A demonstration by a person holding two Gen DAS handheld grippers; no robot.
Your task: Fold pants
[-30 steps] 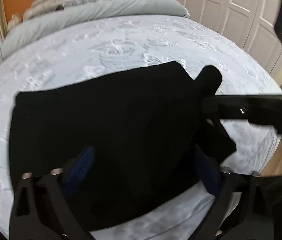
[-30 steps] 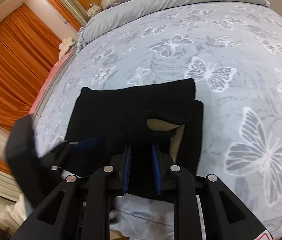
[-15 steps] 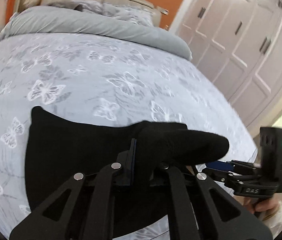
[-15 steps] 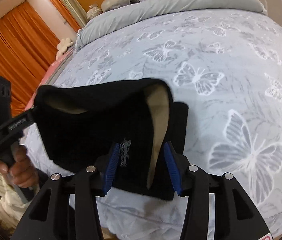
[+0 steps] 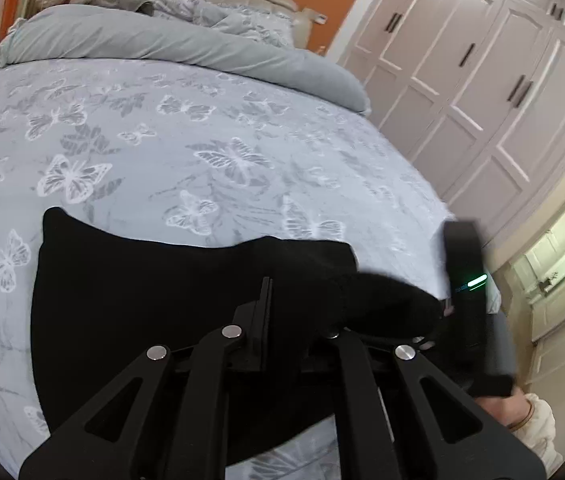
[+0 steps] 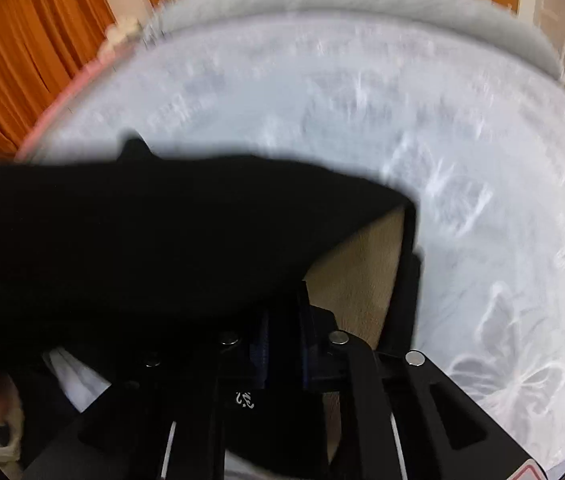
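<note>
Black pants [image 5: 142, 300] lie folded on the butterfly-print bed [image 5: 202, 140], their near edge lifted. My left gripper [image 5: 290, 308] is shut on that edge, with cloth draped over its right finger. In the left wrist view, the right gripper [image 5: 442, 306] is blurred and holds the edge's right end. The right wrist view is motion-blurred. There the pants [image 6: 162, 240] hang raised and show a tan lining [image 6: 362, 272]. My right gripper [image 6: 284, 332] has its jaws closing tight on the cloth, and the pads press on it.
A rolled grey duvet [image 5: 162, 44] and a headboard lie at the far end of the bed. White wardrobe doors [image 5: 482, 80] stand on the right and orange curtains [image 6: 22, 60] on the left. A person's hand [image 5: 522, 412] is at the bed's near corner.
The left gripper shut on the near edge and lifted it. The right gripper opened, took a new hold on the edge and shut again, then swung sideways with the cloth rising.
</note>
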